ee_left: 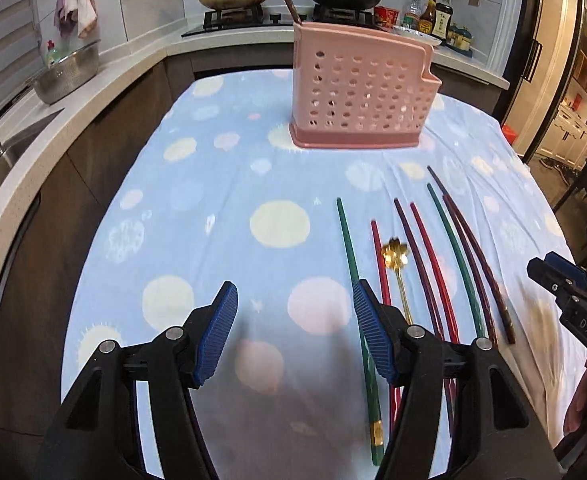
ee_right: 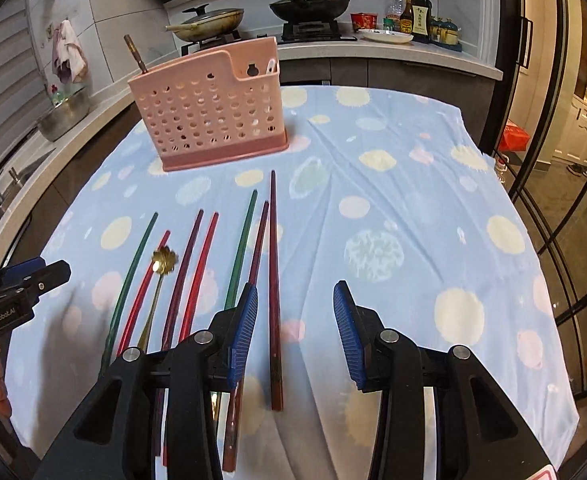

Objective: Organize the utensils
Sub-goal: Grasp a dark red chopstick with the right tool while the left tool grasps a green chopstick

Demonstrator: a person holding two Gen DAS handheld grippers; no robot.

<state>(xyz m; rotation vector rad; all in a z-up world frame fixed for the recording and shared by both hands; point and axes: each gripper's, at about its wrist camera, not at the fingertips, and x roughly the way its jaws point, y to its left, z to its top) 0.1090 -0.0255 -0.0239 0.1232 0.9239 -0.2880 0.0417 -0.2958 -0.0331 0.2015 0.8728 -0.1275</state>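
In the lower middle of both views, the chopsticks (ee_right: 197, 276) and gold spoon (ee_right: 161, 272) lie in a row on the tabletop (ee_right: 413, 200), long ways pointing up toward the pink holder (ee_right: 213, 120), while the right gripper (ee_right: 295, 320) is nearest the dark red chopstick (ee_right: 274, 280) and the left gripper (ee_left: 293, 336) the green one (ee_left: 349, 256), both jaws apart and empty.

Home kitchen. Gas stove (ee_left: 249, 20) with two lidded pans (ee_right: 309, 2) on the far counter ahead of the claws, sauce bottles (ee_right: 415, 12) to its right, sink with metal bowl (ee_left: 67, 72) left, cloths (ee_left: 75, 2) hanging on tiled wall, blanket-covered table (ee_right: 393, 200) below.
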